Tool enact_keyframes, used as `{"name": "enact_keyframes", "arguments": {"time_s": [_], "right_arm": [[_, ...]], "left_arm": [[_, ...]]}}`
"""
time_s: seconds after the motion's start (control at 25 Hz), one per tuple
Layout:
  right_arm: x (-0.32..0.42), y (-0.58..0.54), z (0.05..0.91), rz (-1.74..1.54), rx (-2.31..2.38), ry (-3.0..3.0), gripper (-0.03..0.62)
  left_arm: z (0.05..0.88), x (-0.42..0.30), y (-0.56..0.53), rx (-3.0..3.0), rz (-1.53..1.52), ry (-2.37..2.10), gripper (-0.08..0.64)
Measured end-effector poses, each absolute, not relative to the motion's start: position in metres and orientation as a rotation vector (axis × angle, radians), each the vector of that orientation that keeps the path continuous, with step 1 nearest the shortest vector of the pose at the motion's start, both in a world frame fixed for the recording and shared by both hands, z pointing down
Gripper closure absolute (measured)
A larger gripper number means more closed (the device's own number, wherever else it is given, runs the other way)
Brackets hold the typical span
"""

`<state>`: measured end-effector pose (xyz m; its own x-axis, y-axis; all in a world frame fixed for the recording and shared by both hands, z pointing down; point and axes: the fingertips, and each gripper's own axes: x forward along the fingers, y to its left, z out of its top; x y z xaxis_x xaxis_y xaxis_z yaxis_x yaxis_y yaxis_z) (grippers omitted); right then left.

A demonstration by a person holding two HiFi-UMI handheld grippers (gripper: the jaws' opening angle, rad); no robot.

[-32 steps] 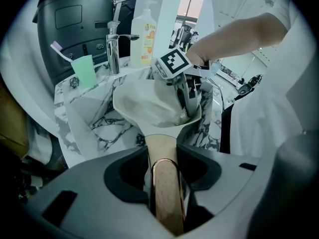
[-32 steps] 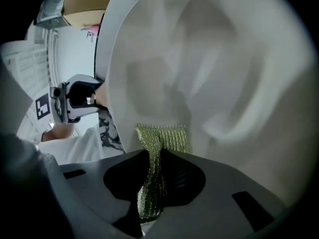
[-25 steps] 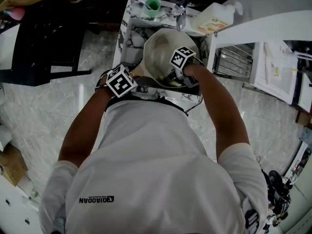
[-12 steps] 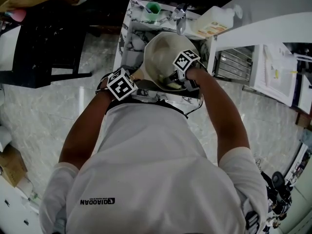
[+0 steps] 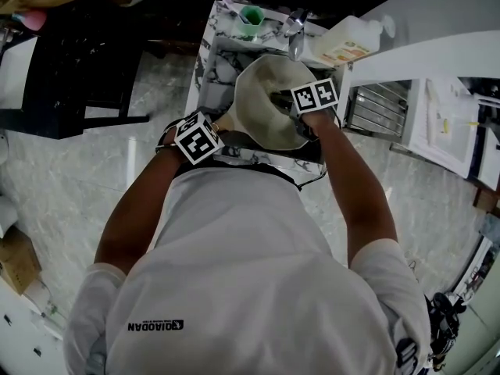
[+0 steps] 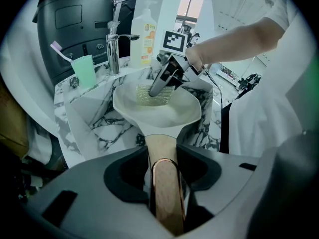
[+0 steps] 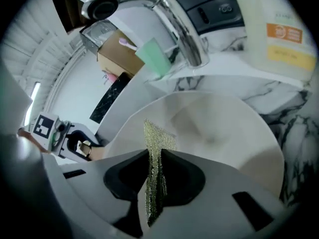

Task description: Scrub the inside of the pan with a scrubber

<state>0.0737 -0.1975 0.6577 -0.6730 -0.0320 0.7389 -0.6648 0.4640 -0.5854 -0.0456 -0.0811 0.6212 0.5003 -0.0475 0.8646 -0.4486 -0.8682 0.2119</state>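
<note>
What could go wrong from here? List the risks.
1. The left gripper holds the cream-white round pan only by its wooden handle; scrubbing pressure may twist it in the jaws.
2. The right gripper pinches the thin yellow-green mesh scrubber by one edge; it may slip out.
3. The chrome faucet stands just beyond the pan; the gripper might knock it.

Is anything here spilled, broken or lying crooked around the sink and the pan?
Nothing stands out. The left tool grips the pan by its handle and holds it over the sink. The right tool holds the scrubber against the pan's inside. I see no spill and no damage.
</note>
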Motion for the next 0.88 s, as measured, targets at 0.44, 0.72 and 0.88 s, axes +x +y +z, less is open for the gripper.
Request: {"name": "enact_keyframes", "arguments": {"time_s": [0.44, 0.72, 0.88], "right_arm": [[0.067, -0.249, 0.687, 0.706, 0.783, -2.074, 0.506], [0.052, -0.241, 0.713, 0.774, 0.725, -2.081, 0.505], [0.055, -0.243, 0.722, 0.851, 0.746, -2.07, 0.503]], "left_arm": [[0.622, -0.046, -0.083, 2.338, 1.326, -0.412, 0.374], [0.623, -0.047, -0.083, 2.338, 1.328, -0.413, 0.374], [0.624, -0.046, -0.083, 2.337, 1.325, -0.41, 0.374]]}}
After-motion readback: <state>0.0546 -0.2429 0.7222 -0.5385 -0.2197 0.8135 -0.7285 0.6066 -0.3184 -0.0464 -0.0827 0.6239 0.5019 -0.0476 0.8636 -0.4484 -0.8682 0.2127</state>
